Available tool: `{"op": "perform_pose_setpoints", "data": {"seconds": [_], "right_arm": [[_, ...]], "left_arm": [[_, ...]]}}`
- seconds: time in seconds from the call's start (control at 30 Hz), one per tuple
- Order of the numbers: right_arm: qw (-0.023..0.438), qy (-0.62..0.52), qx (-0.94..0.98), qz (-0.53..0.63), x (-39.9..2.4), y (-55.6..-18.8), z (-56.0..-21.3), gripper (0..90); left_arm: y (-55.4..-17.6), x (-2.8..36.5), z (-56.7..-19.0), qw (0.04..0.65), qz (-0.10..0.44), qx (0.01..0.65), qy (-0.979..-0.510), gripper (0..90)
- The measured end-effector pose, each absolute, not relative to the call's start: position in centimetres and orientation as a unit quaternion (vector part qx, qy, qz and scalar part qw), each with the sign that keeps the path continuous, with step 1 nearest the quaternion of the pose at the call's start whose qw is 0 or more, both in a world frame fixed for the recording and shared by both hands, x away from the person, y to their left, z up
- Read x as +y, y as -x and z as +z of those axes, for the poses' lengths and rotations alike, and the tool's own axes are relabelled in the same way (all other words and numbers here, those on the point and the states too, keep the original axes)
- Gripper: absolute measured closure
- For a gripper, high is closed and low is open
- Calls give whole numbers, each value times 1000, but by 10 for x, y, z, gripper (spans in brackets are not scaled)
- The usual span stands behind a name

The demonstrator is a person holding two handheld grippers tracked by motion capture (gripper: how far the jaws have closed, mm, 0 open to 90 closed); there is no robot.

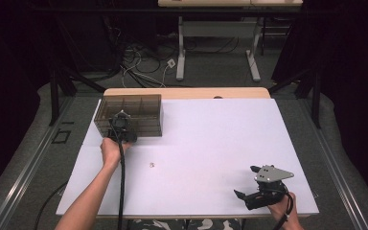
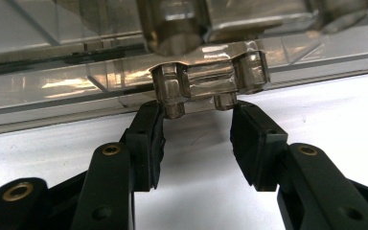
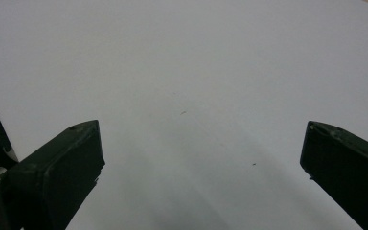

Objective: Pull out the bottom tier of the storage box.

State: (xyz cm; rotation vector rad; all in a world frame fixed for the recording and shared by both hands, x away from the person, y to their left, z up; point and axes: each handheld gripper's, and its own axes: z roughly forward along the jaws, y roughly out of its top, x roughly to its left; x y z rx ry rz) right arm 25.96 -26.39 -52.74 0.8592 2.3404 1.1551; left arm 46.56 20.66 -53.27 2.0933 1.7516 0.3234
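At the near right edge of the white surface (image 1: 211, 143), the right tool (image 1: 245, 191) rests in the person's right hand (image 1: 283, 208), its grey plate on top and its jaws pointing left across the bare top. In the right gripper view those jaws stand wide apart with nothing between them, only white surface ahead.

A little farther in, left of centre, a small pale speck (image 1: 151, 164) lies alone on the surface, well apart from both tools; it is too small to tell what it is.

Farther still on the left, the left hand (image 1: 110, 151) holds the left tool (image 2: 196, 132) with its cable trailing back along the forearm. This tool points away from the person at the near wall of a smoky clear box (image 1: 129, 115) that stands at the far left of the surface, close to the wooden far edge. The box is divided inside into compartments.

In the left gripper view a latch (image 2: 206, 81) of the same tinted plastic juts from the box's near wall, just above the surface. The jaws stand partly apart on either side of the latch's lower lugs. The left pad touches or nearly touches one lug; the right pad sits just under the other, and a firm grip cannot be told.
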Motion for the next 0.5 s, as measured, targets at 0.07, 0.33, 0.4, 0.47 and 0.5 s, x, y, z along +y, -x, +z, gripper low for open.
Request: {"op": "perform_pose_setpoints", "data": {"seconds": [0.07,0.33,0.4,0.47,0.5], "right_arm": [[196,-307,833,416,-264,-260,-528,2],[198,-308,832,416,-264,-260,-528,3],[198,-309,833,415,-264,-260,-528,3],[198,-309,832,416,-264,-260,-528,3],[198,-309,832,416,-264,-260,-528,3]], "left_arm": [[-466,206,-533,195,115,626,-747,554],[-466,208,-533,196,109,624,-749,564],[-465,208,-533,201,108,627,-745,565],[-465,208,-533,202,108,627,-745,566],[-465,208,-533,202,108,627,-745,566]]}}
